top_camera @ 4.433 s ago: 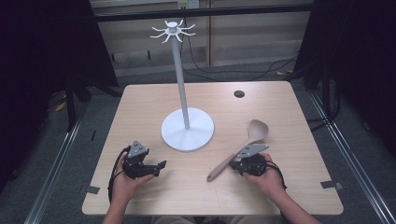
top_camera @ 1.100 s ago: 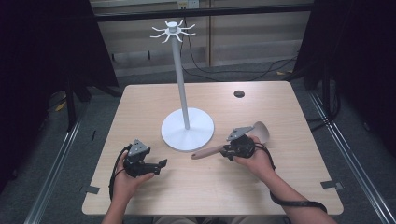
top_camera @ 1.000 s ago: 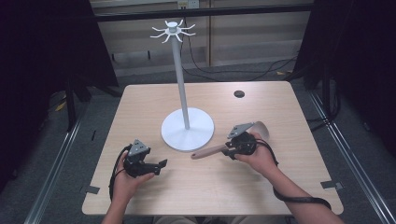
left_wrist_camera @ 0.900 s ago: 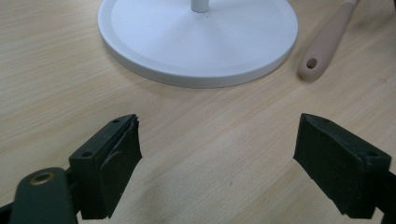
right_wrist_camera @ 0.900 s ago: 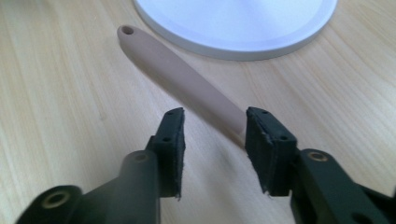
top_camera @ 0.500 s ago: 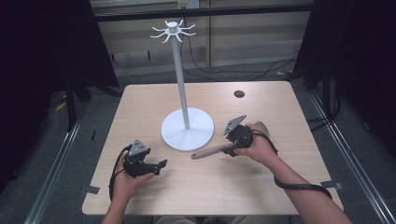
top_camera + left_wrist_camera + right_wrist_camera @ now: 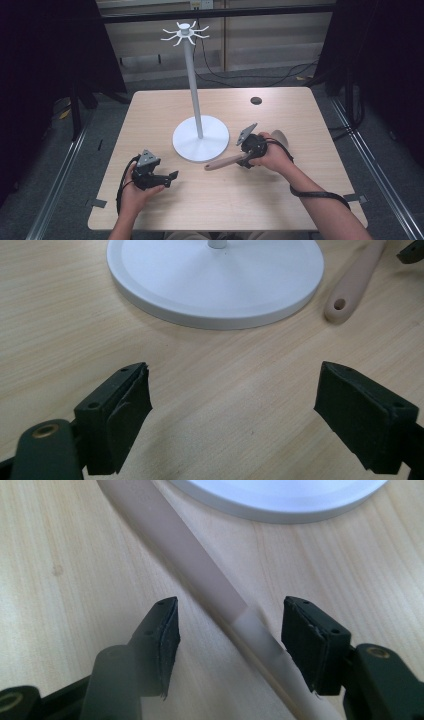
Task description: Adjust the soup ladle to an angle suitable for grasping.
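Bare forearms, no sleeves in sight. Each hand carries a black two-jaw tool: the left claw (image 7: 172, 175) topped by a grey three-cornered plate, with a black cable looping beside the wrist; the right claw (image 7: 245, 161) bearing a like grey plate, its black cable circling the forearm. Up close, the jaws are matt black blocks with dark pads (image 7: 131, 410), small screw holes and a brass-coloured rivet at the knuckle.

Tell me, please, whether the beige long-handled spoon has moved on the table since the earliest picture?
Yes. The beige long-handled spoon has slid left, its handle end now close beside the white round stand base, with the right hand-held gripper open around it.
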